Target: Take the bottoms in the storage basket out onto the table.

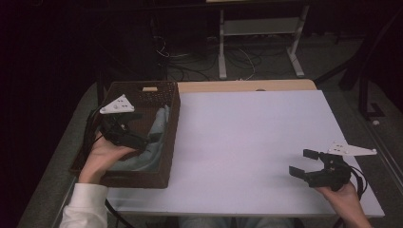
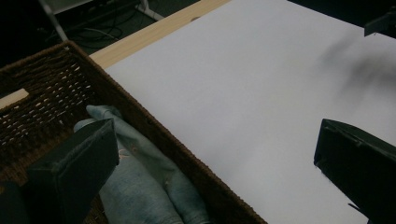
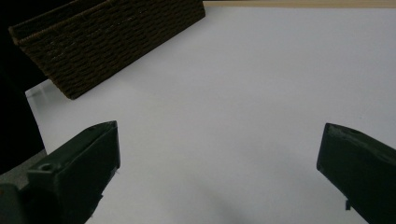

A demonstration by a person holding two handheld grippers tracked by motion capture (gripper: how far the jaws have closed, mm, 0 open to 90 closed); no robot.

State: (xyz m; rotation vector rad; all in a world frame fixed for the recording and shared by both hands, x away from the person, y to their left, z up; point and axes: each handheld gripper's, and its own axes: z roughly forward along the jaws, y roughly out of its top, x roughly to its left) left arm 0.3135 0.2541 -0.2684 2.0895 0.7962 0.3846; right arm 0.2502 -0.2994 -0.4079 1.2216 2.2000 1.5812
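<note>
Over the wicker basket (image 1: 173,114), the left gripper (image 1: 145,135) is held wide above jeans (image 2: 140,186), nothing gripped; the right gripper (image 1: 304,162) is likewise spread empty.

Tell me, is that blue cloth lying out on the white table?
No, the blue cloth lies inside the brown wicker basket, under the open left gripper; the white table beside it is bare.

- My left claw (image 1: 142,135): black jaws, pale grey plate on top.
- My right claw (image 1: 304,163): the same black and grey.
- Basket (image 1: 172,123): dark brown, woven pattern.
- Jeans (image 2: 144,186) in the basket: faded light blue denim.
- Desk (image 1: 247,142): plain white top, light wood far edge.
</note>
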